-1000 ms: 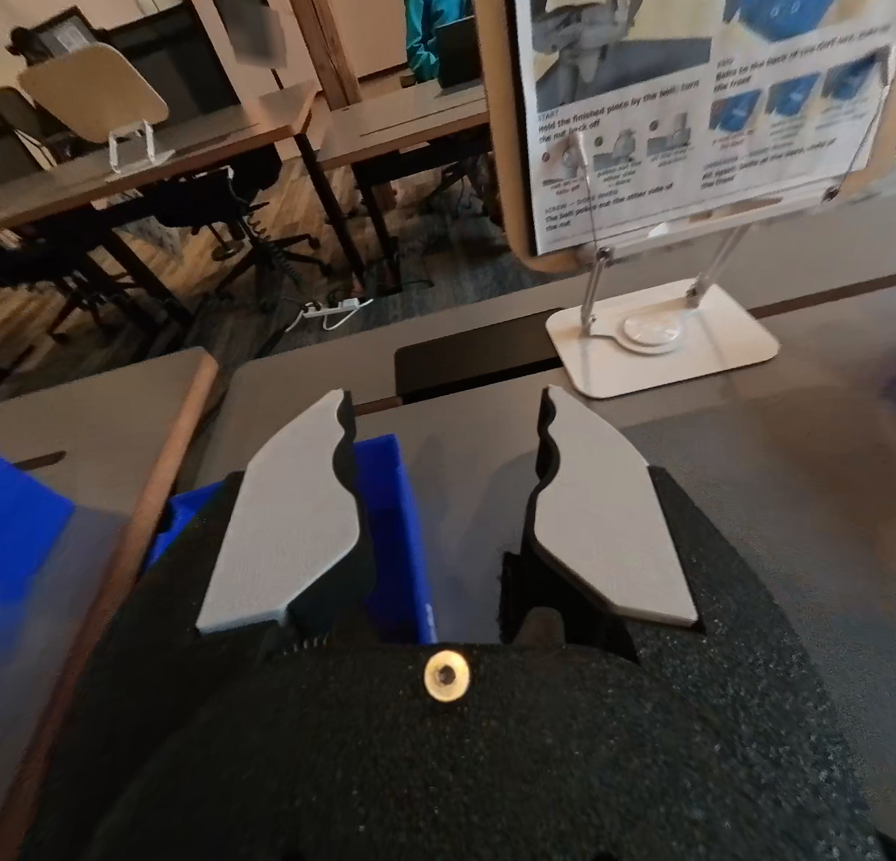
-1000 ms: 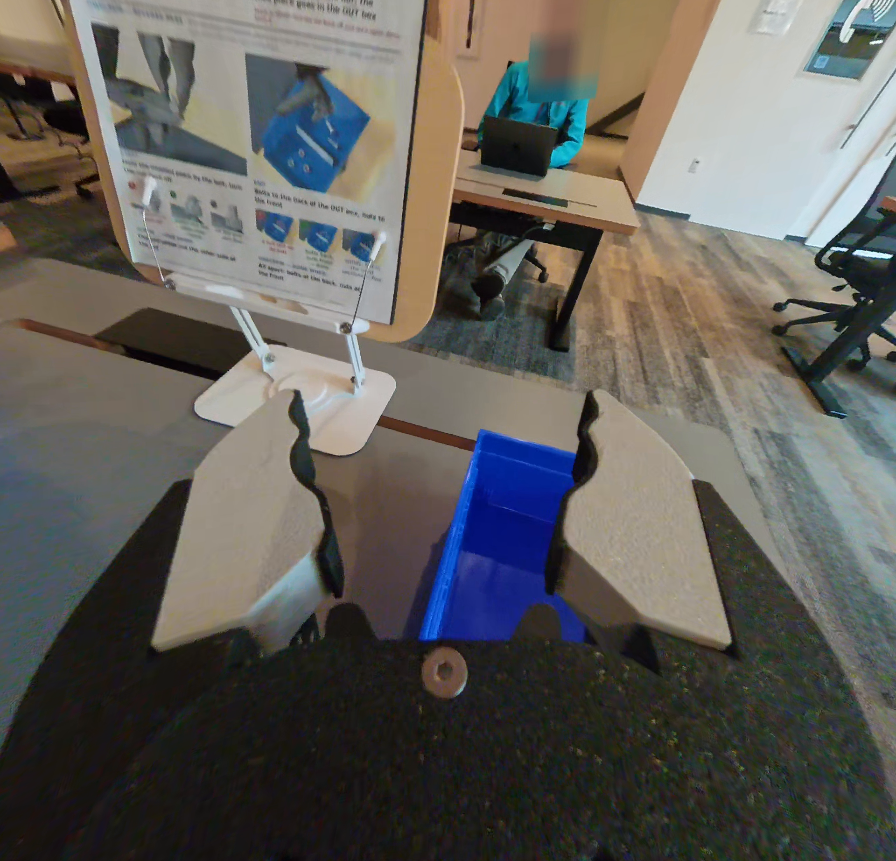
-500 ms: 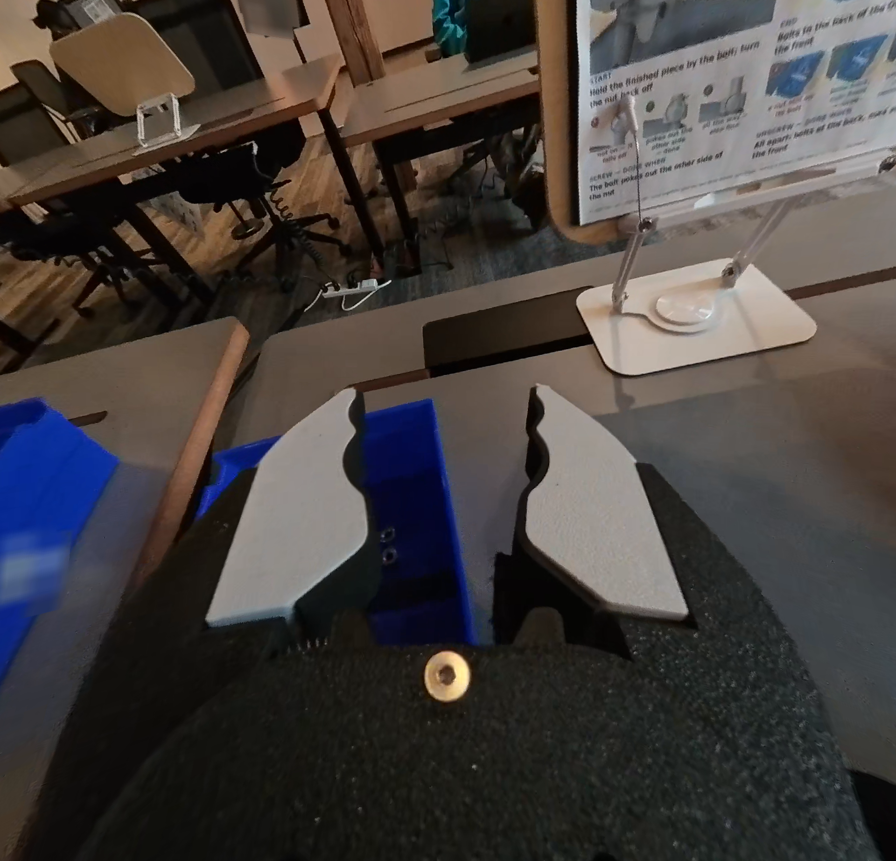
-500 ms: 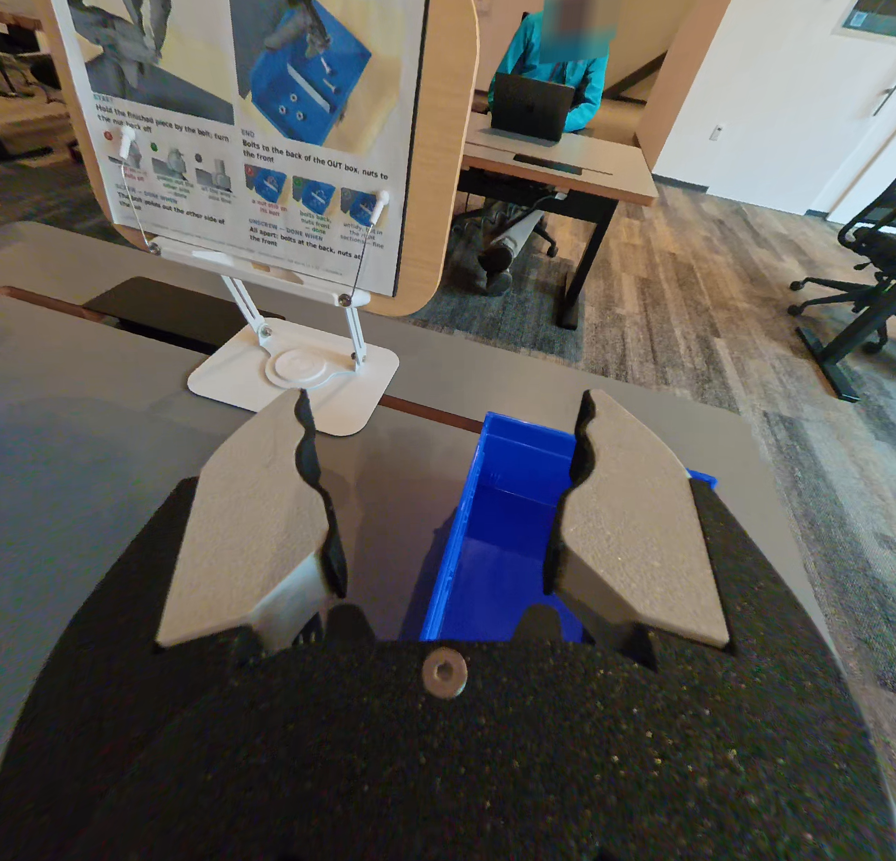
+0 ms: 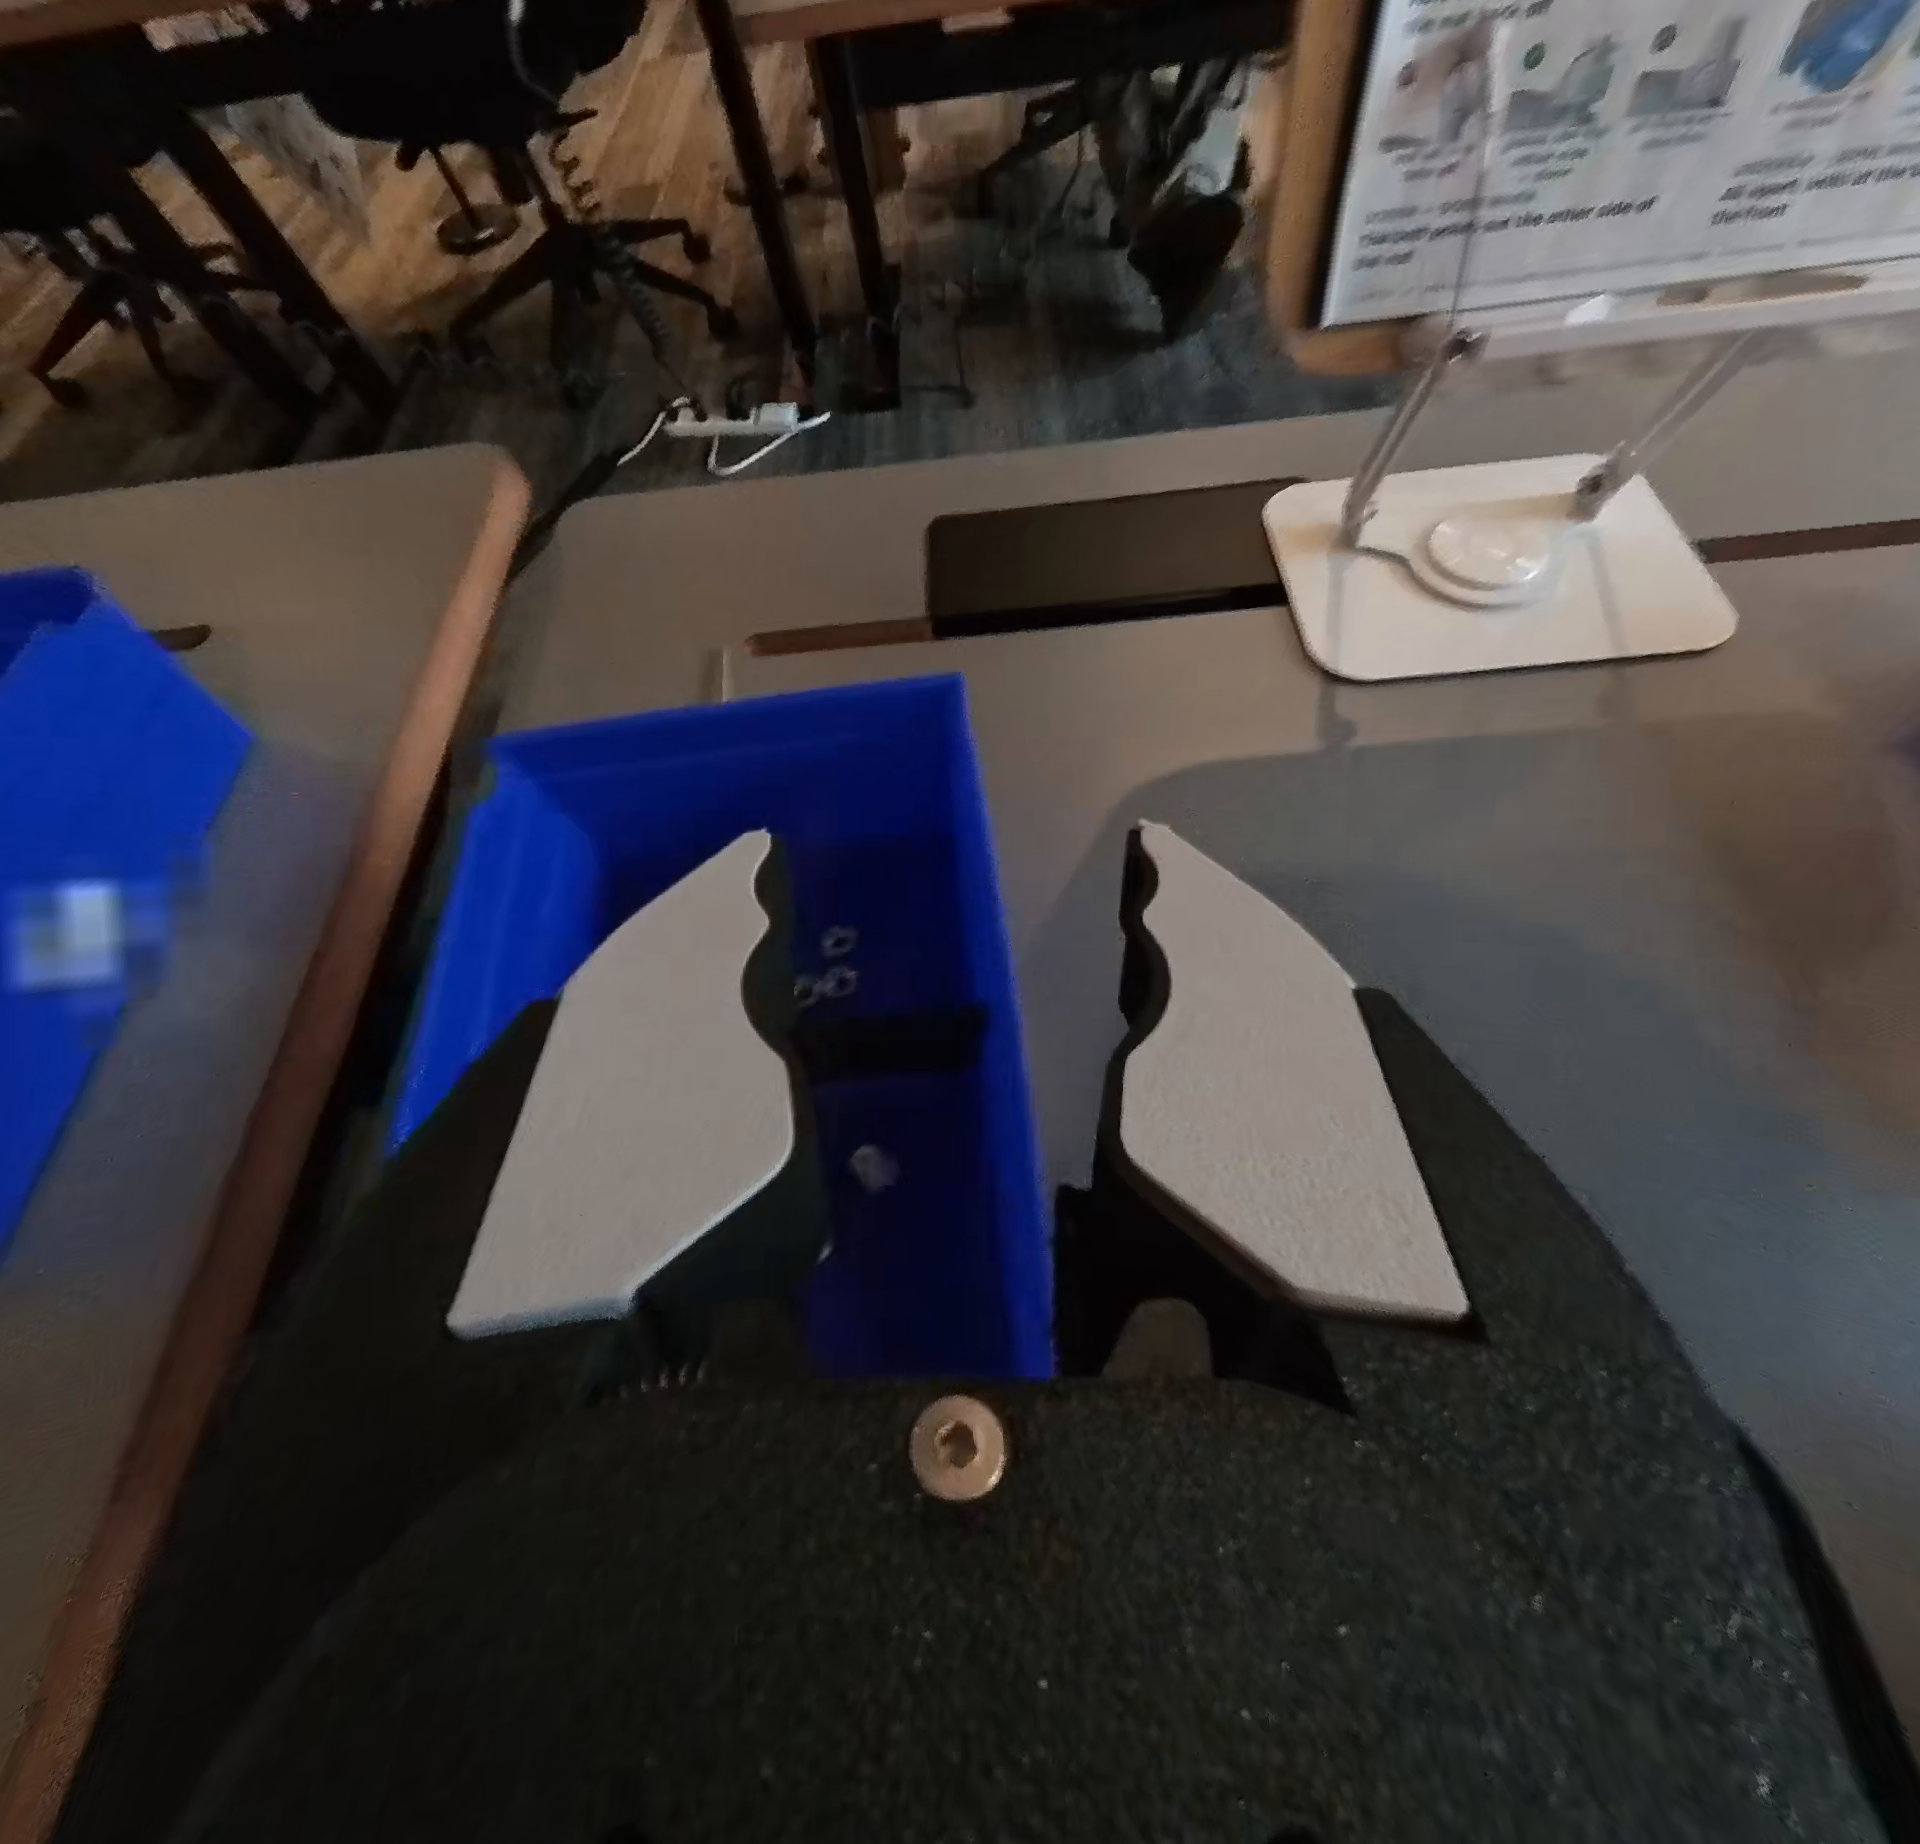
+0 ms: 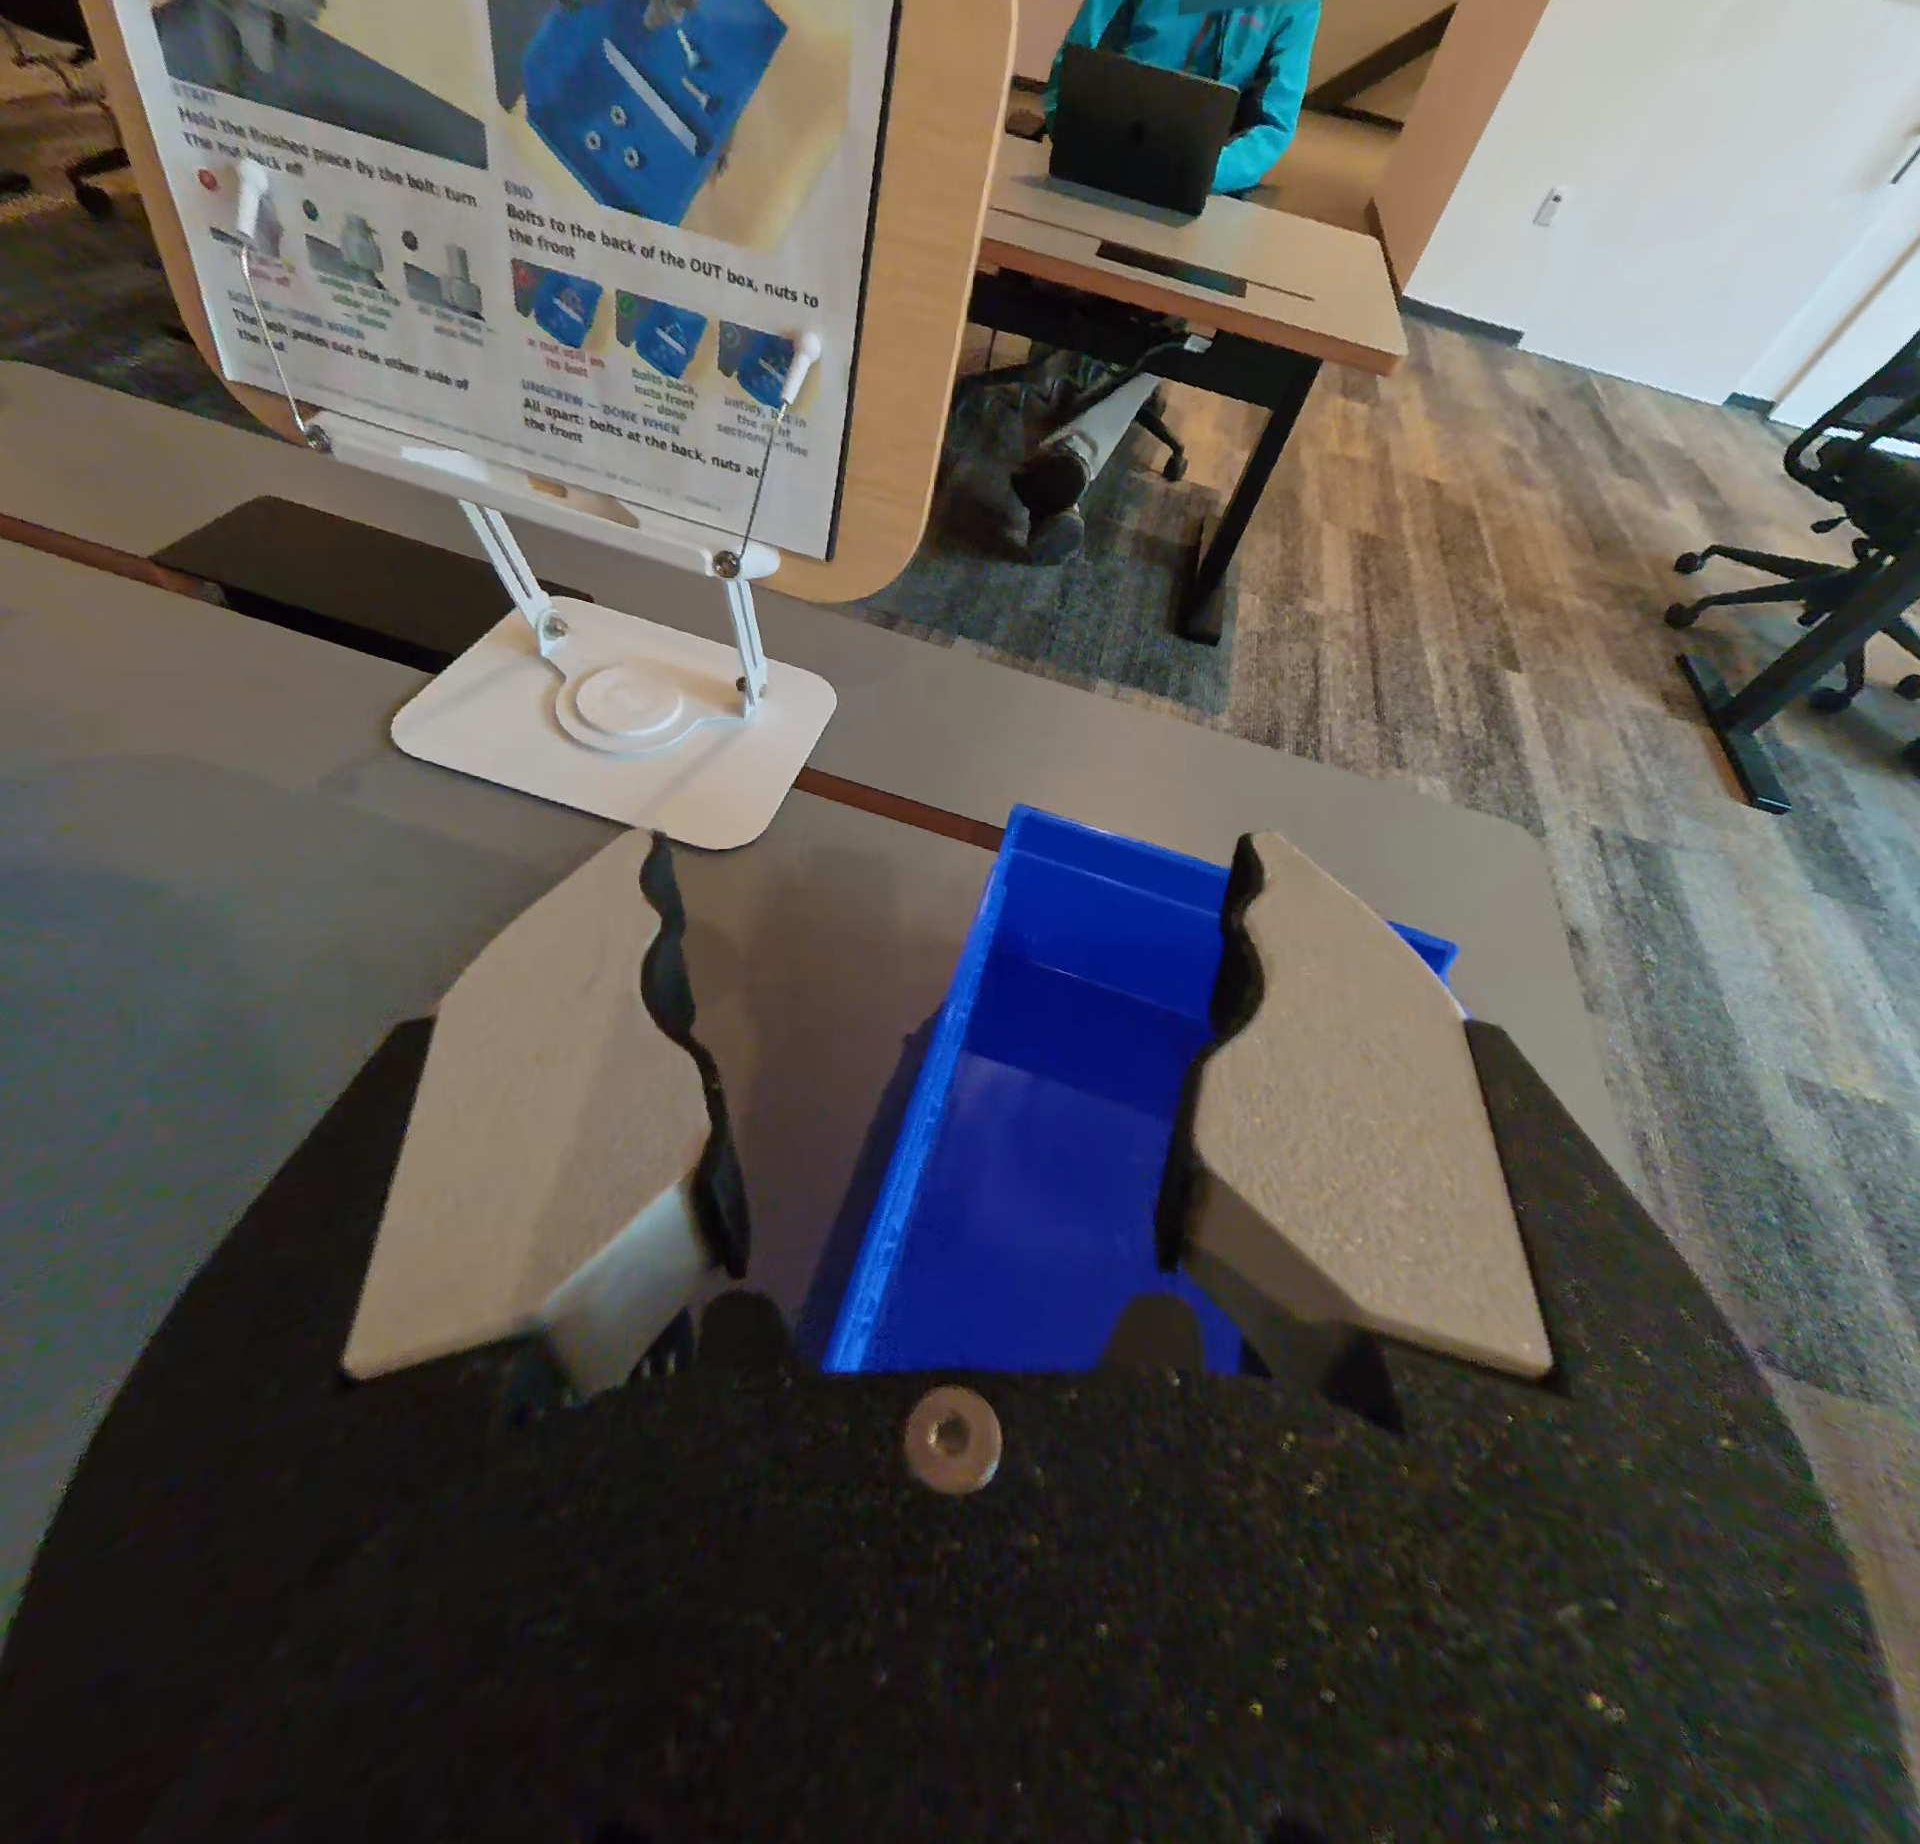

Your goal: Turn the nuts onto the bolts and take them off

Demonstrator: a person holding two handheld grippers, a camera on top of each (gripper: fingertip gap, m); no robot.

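In the left wrist view a blue bin (image 5: 966, 755) stands on the grey table, split by a dark divider (image 5: 894, 1041). Small metal nuts (image 5: 831, 963) lie beyond the divider and one small metal piece (image 5: 873, 1166) lies in the near section. My left gripper (image 5: 951, 849) is open and empty above the bin's right wall. In the right wrist view another blue bin (image 6: 935, 1119) stands at the table's right end; what shows of its inside is bare. My right gripper (image 6: 945, 859) is open and empty above that bin's left wall.
A white stand (image 5: 1496, 579) holding an instruction board (image 6: 520, 184) stands at the back of the table. A second blue bin (image 5: 94, 755) stands on the neighbouring table at left. A person with a laptop (image 6: 1143, 142) sits at a far desk. Office chairs stand around. From my left tips it is roughly 20 cm to the small metal piece (image 5: 873, 1166); from my right, 60 cm.
The left gripper has tilted down and moved over the blue bin, bringing its nuts and divider into view. The right gripper has tipped down slightly over its bin. Both stay open.
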